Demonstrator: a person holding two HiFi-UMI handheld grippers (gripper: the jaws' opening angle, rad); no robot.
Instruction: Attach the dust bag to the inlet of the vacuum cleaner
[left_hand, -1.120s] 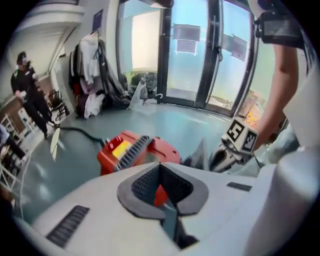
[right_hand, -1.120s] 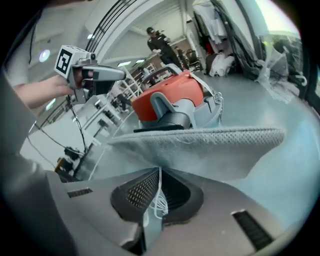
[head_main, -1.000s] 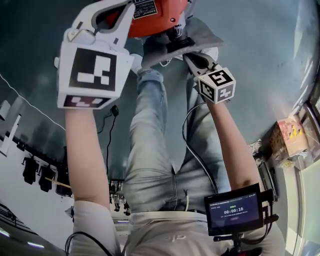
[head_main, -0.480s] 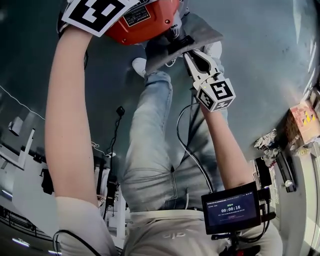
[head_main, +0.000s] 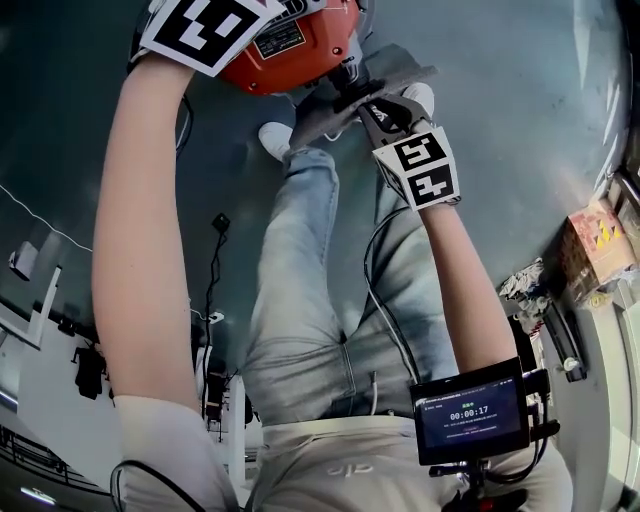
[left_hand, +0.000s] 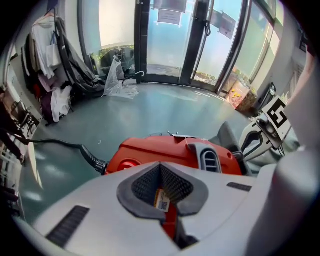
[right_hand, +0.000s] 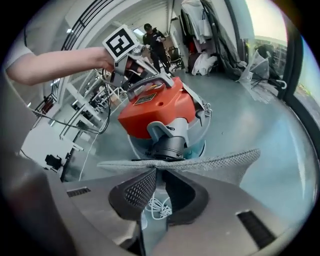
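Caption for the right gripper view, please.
Right gripper, jaws just opening, dust bag edge between them, before the orange vacuum cleaner's inlet.

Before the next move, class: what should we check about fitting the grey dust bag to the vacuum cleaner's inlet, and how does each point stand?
1. Dust bag at the black inlet: ok, its edge lies just before it.
2. Bag seated on inlet: cannot tell, fabric hides the joint.
3. Right gripper gripping bag: not ok; its jaws have just been opening, a narrow gap shows, fabric across their tips.
4. Left gripper steadying the vacuum cleaner: cannot tell; jaws together, contact unseen.
5. Black cable away from inlet: ok.
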